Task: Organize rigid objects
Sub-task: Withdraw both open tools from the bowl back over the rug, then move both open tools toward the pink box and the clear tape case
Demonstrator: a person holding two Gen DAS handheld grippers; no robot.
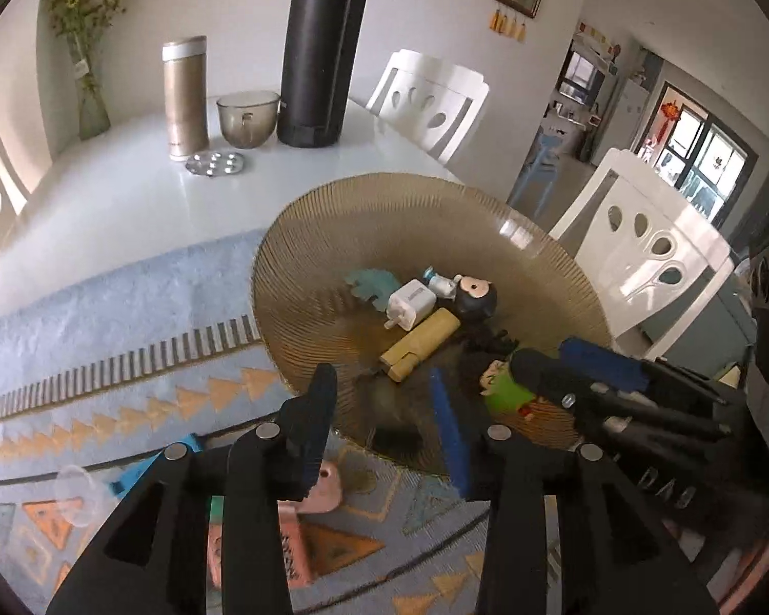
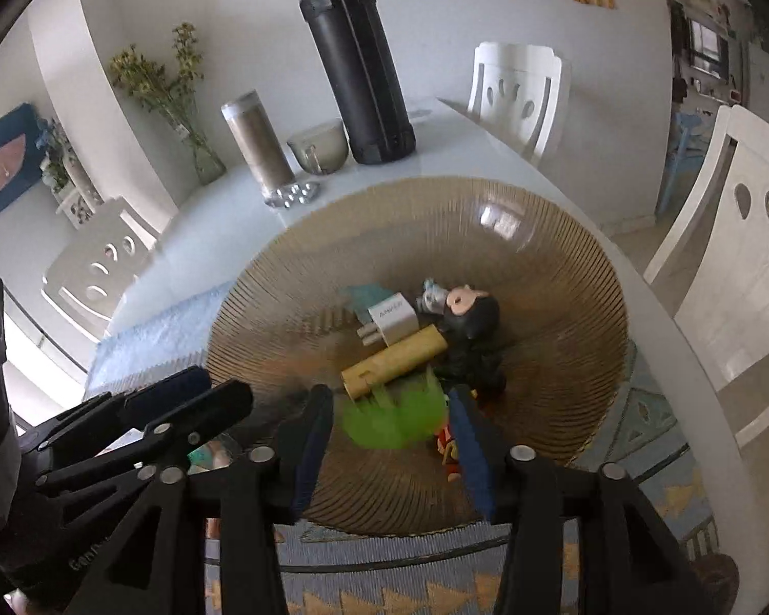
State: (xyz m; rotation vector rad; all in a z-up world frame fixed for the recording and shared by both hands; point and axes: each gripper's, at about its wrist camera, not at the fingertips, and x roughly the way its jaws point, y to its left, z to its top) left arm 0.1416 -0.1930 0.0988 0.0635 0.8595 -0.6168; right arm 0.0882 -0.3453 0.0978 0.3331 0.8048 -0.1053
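**Both grippers over the ribbed bowl**

A white bench point(image 1: 128, 195) carries a blue patterned mat point(image 1: 102, 307) and an amber ribbed bowl point(image 1: 333, 236) holding a white charger point(image 1: 410, 302), a yellow tube point(image 1: 420, 343) and a dark-haired doll point(image 1: 474, 294). The left gripper point(image 1: 384, 410) stands apart, empty. The right gripper point(image 2: 389, 430) is parted around a blurred green toy point(image 2: 395, 420), not pressing it. White chairs point(image 1: 651, 251) ring the bench; a black flask point(image 1: 323, 51) stands behind.

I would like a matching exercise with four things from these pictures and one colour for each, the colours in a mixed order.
Things:
1. tall flask
2. charger plug
3. ribbed bowl
4. slim tumbler

Colours:
A. white
B. amber glass
C. black
D. gold-brown with a white lid

Pairs: 1-C, 2-A, 3-B, 4-D
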